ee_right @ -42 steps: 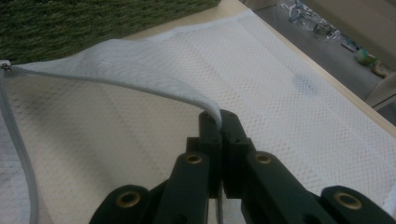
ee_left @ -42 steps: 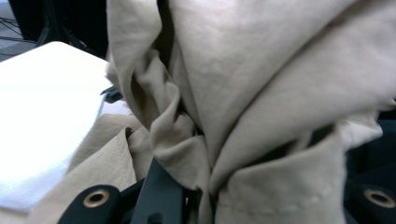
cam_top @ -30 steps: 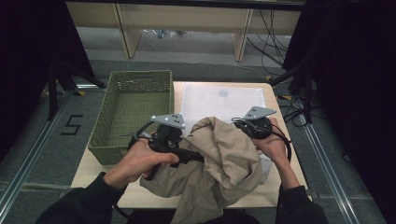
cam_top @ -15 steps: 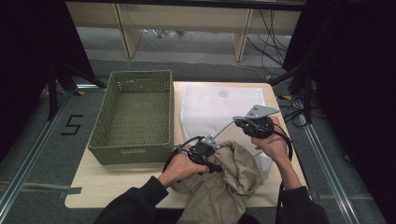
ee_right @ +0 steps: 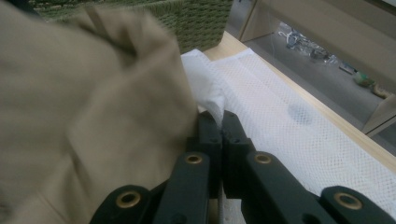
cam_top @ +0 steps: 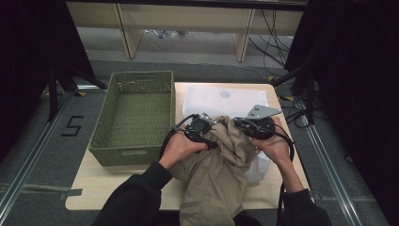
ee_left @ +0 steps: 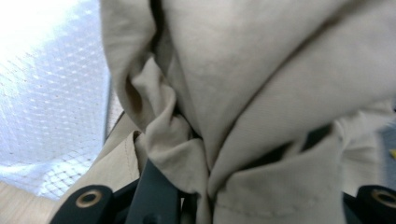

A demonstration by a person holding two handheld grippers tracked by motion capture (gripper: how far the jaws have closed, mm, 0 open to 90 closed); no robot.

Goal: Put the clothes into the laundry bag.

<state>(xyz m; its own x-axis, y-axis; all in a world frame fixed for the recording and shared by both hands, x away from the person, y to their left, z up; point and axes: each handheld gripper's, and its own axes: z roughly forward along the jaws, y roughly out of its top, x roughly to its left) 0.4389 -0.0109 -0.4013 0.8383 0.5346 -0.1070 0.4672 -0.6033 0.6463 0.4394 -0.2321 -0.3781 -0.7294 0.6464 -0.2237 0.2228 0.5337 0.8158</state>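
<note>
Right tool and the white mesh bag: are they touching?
Touching. In the right gripper view the right tool has its jaws closed together on a pinched-up edge of the white mesh bag, beside the beige garment.

The left hand-held gripper is held low, its jaws hidden. The right hand-held gripper is held alongside, jaws pressed together. Both forearms are angled inward.

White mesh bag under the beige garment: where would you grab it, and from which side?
Grip the white mesh bag at its far edge, coming from the table's far side. That part lies flat and bare; the beige garment covers the near half. The right gripper already looks shut on a near fold.
</note>
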